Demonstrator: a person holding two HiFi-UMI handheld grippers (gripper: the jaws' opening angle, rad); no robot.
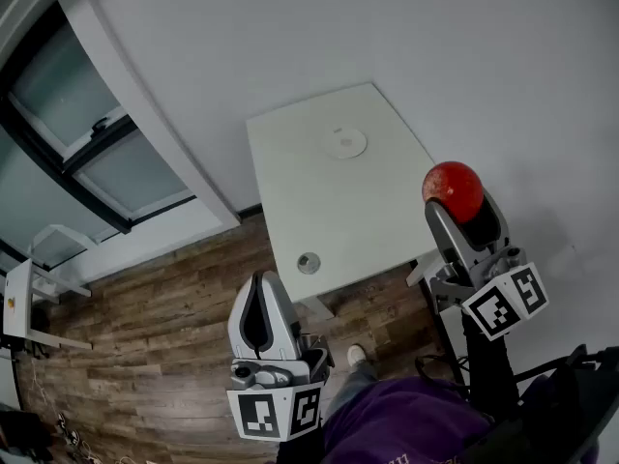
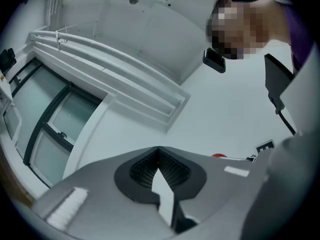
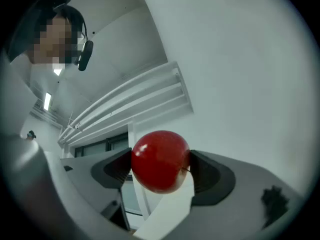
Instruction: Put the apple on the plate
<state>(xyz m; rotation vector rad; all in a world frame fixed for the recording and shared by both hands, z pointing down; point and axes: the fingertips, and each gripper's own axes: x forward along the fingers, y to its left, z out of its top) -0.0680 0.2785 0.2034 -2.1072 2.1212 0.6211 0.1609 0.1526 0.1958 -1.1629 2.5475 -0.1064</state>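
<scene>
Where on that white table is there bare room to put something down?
Most of the white square table is bare. The widest free patch is the middle, between the small white round plate at the far side and the little grey round disc by the near edge. The left strip is free too. Nowhere is crowded.

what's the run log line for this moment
right gripper: shut on apple | left gripper: shut, empty | plate: empty, on table
</scene>
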